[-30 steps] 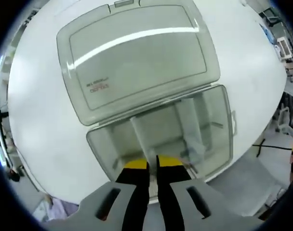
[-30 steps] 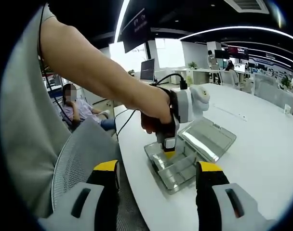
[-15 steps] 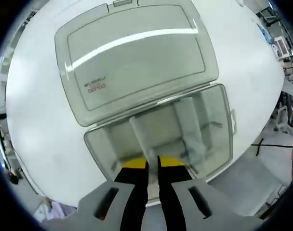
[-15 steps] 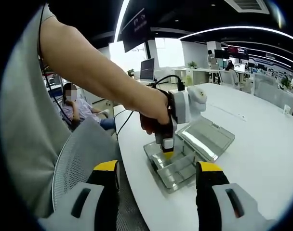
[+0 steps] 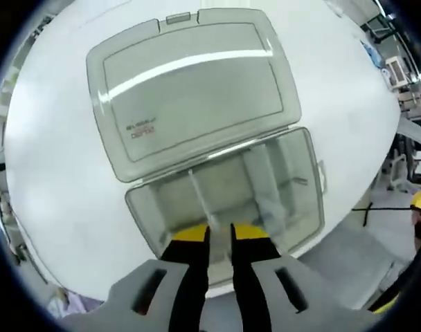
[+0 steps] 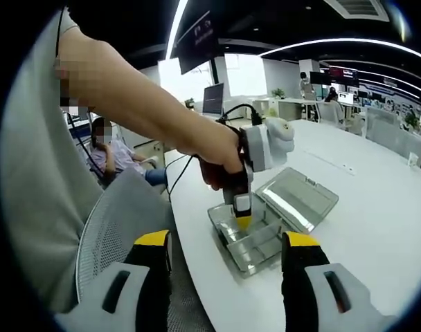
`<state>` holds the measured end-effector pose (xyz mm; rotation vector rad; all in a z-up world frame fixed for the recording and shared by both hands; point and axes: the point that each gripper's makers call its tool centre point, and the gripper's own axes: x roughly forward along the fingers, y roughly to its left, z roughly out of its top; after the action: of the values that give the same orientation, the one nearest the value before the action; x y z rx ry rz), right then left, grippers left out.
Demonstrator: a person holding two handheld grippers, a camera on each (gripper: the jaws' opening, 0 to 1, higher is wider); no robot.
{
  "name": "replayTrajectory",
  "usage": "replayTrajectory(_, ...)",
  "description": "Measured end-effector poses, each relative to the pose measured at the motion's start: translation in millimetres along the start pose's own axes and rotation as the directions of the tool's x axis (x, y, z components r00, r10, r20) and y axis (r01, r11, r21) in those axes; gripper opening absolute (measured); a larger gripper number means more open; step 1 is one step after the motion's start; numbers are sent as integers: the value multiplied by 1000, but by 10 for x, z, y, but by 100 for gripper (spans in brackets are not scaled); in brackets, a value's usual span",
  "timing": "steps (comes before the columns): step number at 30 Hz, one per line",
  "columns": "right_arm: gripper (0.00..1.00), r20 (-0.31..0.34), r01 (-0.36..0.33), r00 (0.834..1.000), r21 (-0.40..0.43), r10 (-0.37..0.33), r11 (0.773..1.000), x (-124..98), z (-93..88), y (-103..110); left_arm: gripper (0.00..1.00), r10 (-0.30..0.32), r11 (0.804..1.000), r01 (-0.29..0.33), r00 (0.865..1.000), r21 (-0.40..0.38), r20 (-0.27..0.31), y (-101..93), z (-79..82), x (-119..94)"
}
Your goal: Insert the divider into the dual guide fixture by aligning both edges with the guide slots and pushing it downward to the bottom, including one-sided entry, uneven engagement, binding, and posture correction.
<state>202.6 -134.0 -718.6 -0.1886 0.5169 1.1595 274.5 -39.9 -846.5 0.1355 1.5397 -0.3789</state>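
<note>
In the left gripper view, a clear plastic box (image 5: 224,200) lies open on a white table (image 5: 51,180), near the table's edge. Its lid (image 5: 190,90) is folded back flat behind it, with a small red label toward the lid's left side. Inside the tray, thin clear walls split the space into compartments. A narrow clear divider (image 5: 199,200) stands upright left of the middle, running from the hinge side toward the near wall. The left gripper (image 5: 219,238) hangs right above the near end of this divider, its yellow-tipped black jaws drawn to a narrow gap. The divider's near edge sits in line with that gap, but I cannot tell whether the jaws actually pinch it.

In the right gripper view, a grey mesh chair (image 6: 120,221) stands at the left, beside the table (image 6: 377,228). A hand (image 6: 221,162) holds the left gripper (image 6: 244,223) upright over the box (image 6: 255,238), its tip down in the tray's left part. The lid (image 6: 300,197) lies open to the right. The right gripper (image 6: 226,256) stays well back from the box, its two yellow-tipped jaws spread wide with nothing between them.
</note>
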Motion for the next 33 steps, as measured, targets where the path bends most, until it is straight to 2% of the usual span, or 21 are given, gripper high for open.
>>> replayTrajectory(3,61,1,-5,1000,-3,5,1000,7,10,19,7,-11,1000,11,1000,-15,16,2,7,-62)
replayTrajectory(14,61,-2,-12,1000,-10,12,1000,13,19,35,4,-30,999,30,999,-27,20,-10,-28,-94)
replayTrajectory(19,61,-4,-13,1000,-9,13,1000,21,15,33,2,-37,997,38,999,-72,26,0,-29,-77)
replayTrajectory(27,61,-7,-14,1000,-12,14,1000,21,25,42,1,-5,999,6,1000,-51,20,-23,-23,-62)
replayTrajectory(33,61,-7,-14,1000,-18,14,1000,25,42,63,0,26,1000,-26,1000,-6,17,-33,-38,-62)
